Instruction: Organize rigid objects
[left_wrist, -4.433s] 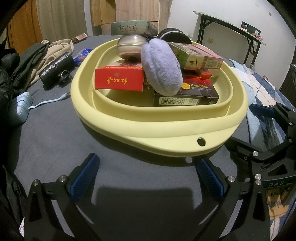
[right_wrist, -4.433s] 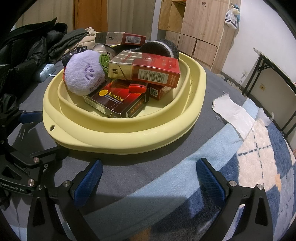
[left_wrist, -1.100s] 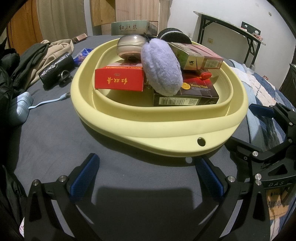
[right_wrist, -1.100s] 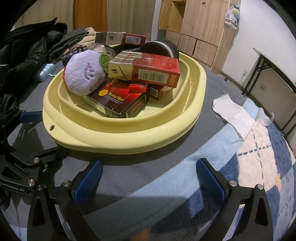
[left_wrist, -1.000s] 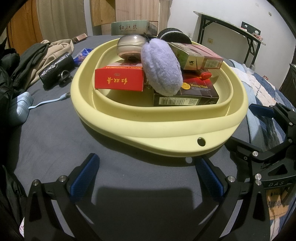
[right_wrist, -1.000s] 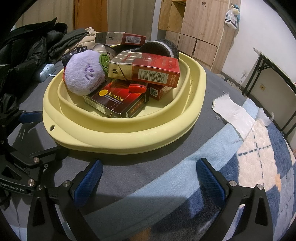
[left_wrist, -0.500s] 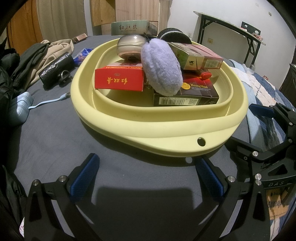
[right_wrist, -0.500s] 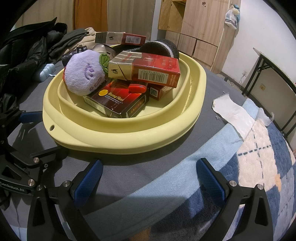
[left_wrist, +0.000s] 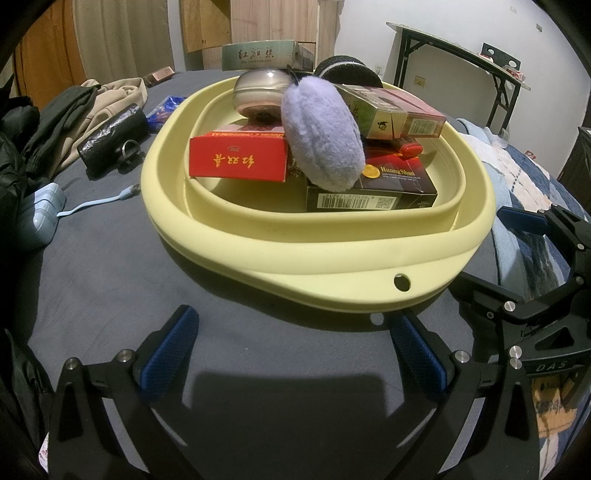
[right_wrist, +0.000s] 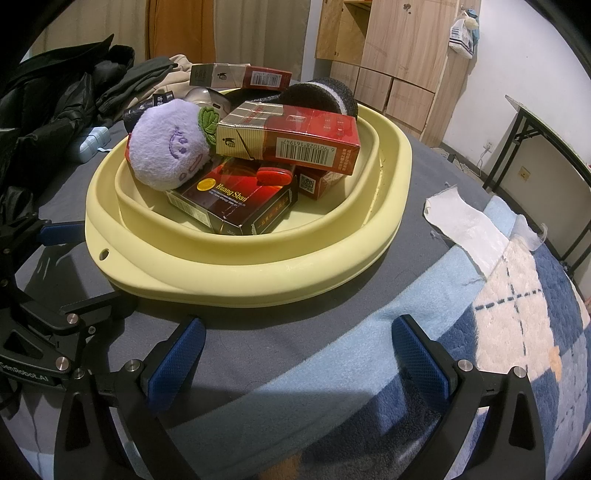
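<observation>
A pale yellow basin (left_wrist: 317, 258) (right_wrist: 236, 269) sits on the grey bed cover. It holds a red box (left_wrist: 238, 160), a dark Huang Shan box (left_wrist: 384, 188) (right_wrist: 232, 201), a red-and-gold carton (left_wrist: 399, 116) (right_wrist: 291, 136), a purple plush toy (left_wrist: 321, 134) (right_wrist: 168, 149), a round metal tin (left_wrist: 262, 90) and a small red lighter (right_wrist: 275, 176). My left gripper (left_wrist: 291, 343) is open and empty just short of the basin's near rim. My right gripper (right_wrist: 299, 347) is open and empty at the basin's near rim; it also shows in the left wrist view (left_wrist: 532, 258).
A green box (left_wrist: 264, 55) and a black slipper (right_wrist: 314, 98) lie behind the basin. Clothes (left_wrist: 74, 110), a black pouch (left_wrist: 110, 138) and a blue charger with cable (left_wrist: 44, 212) lie left. A white cloth (right_wrist: 469, 229) and a checked blanket (right_wrist: 517, 314) lie right.
</observation>
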